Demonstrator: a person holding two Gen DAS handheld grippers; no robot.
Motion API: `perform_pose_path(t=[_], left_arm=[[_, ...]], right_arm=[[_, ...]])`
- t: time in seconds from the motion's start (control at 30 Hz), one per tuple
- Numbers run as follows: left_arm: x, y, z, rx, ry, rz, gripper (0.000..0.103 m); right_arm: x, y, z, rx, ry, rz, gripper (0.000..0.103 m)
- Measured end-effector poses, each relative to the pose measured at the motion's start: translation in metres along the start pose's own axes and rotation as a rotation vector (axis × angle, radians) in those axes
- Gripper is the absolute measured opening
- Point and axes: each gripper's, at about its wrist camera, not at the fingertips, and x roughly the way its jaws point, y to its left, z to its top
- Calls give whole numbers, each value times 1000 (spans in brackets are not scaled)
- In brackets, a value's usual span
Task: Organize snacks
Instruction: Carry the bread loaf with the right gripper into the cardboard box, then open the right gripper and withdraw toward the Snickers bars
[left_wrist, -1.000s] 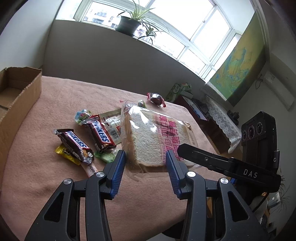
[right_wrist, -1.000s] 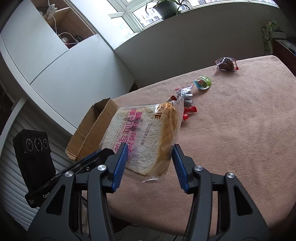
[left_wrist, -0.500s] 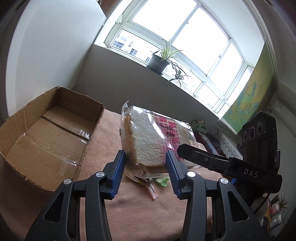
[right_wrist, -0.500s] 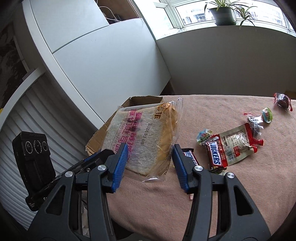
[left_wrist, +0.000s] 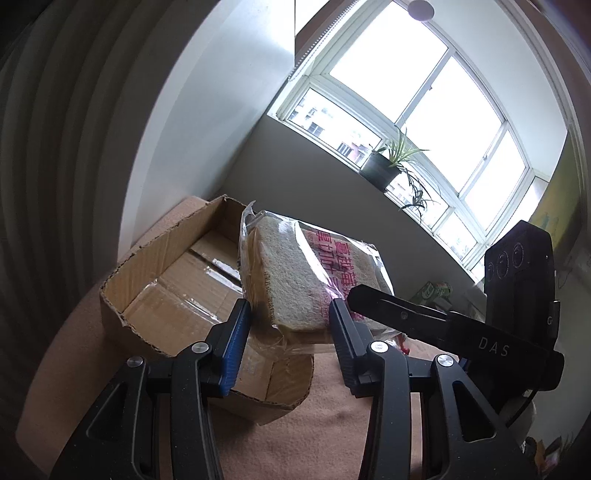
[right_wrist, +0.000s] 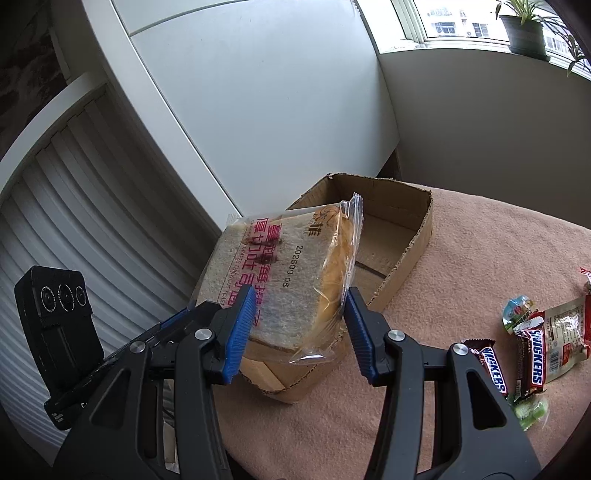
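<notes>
A clear bag of sliced bread (left_wrist: 295, 280) with pink print hangs in the air over the open cardboard box (left_wrist: 122, 317). My left gripper (left_wrist: 290, 328) is shut on its near end, blue pads pressing both sides. My right gripper (right_wrist: 299, 325) is shut on the same bread bag (right_wrist: 280, 280) from the other side, above the box's near corner (right_wrist: 295, 391). The box inside shows bare taped flaps. Each view shows the other gripper's black body beside the bag.
The box stands at the left edge of a table covered in pink cloth (right_wrist: 480, 258), close to a white cabinet (right_wrist: 258, 110). Two Snickers bars (right_wrist: 532, 358), a pale snack packet (right_wrist: 565, 339) and small sweets (right_wrist: 517, 306) lie on the cloth to the right.
Both grippers have carried the bread bag leftwards, away from the pile of snacks, and now hold it over the cardboard box. Both grips stay the same.
</notes>
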Motion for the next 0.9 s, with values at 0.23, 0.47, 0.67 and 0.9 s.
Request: perform_pose_path(t=[0.23, 0.47, 0.67, 0.9], left_arm=[[2, 22, 3, -40, 2, 38, 41], [-11, 37, 1, -42, -17, 72, 41], [-9, 33, 0, -28, -16, 86, 41], [-6, 18, -2, 8, -8, 91, 41]], right_arm=[[30, -1, 2, -5, 38, -1, 52], [36, -4, -3, 7, 43, -41, 57], [24, -3, 0, -15, 12, -67, 64], [-9, -18, -2, -5, -21, -96, 66]])
